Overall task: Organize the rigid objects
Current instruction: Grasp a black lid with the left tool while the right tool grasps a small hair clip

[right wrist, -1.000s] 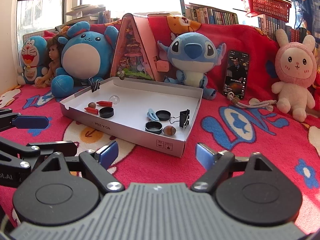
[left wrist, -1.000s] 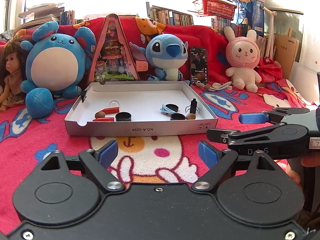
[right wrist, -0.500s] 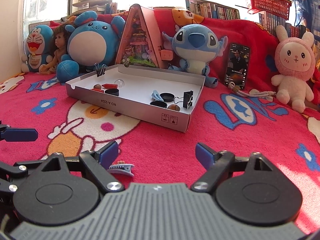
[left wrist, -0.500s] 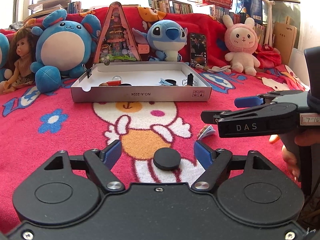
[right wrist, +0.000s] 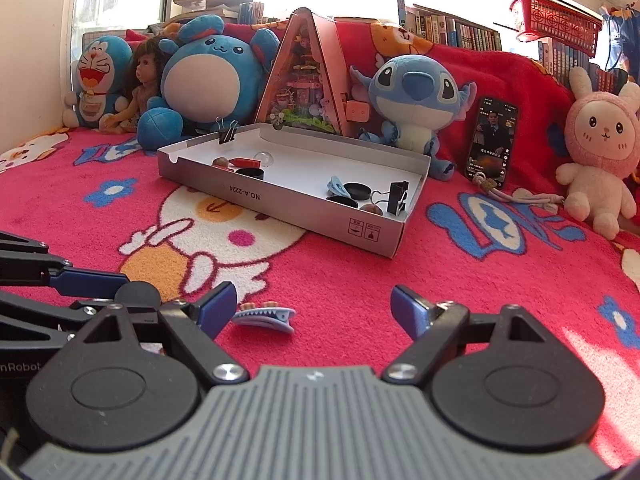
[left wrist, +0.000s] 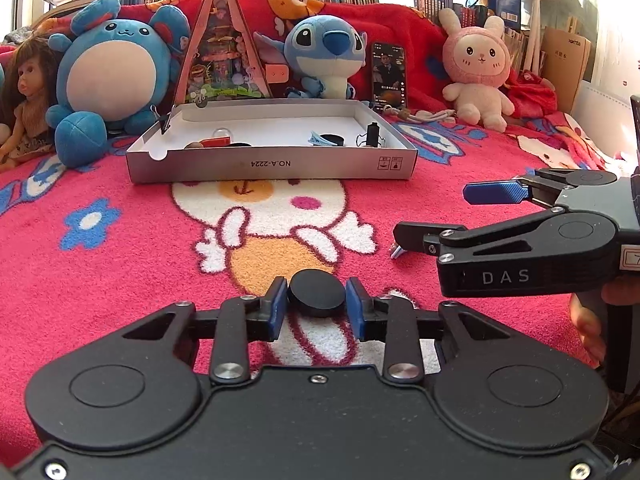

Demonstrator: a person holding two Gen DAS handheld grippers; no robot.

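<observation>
A black round cap lies on the red blanket between the blue pads of my left gripper. The jaws are closing and both pads touch the cap's sides. The right wrist view shows the same cap low at the left. My right gripper is open with nothing between its fingers. A light blue hair clip lies on the blanket just inside its left finger. Beyond stands the white cardboard box, holding black caps, binder clips, red pieces and a blue clip.
Plush toys, a doll, a triangular dollhouse and a propped phone line the back behind the box. The right gripper reaches in from the right in the left wrist view, with a hand behind it. Bookshelves fill the background.
Both grippers have come down toward the blanket. The left jaws went from wide open to closed around the black cap. The hair clip has come into view by the right gripper.
</observation>
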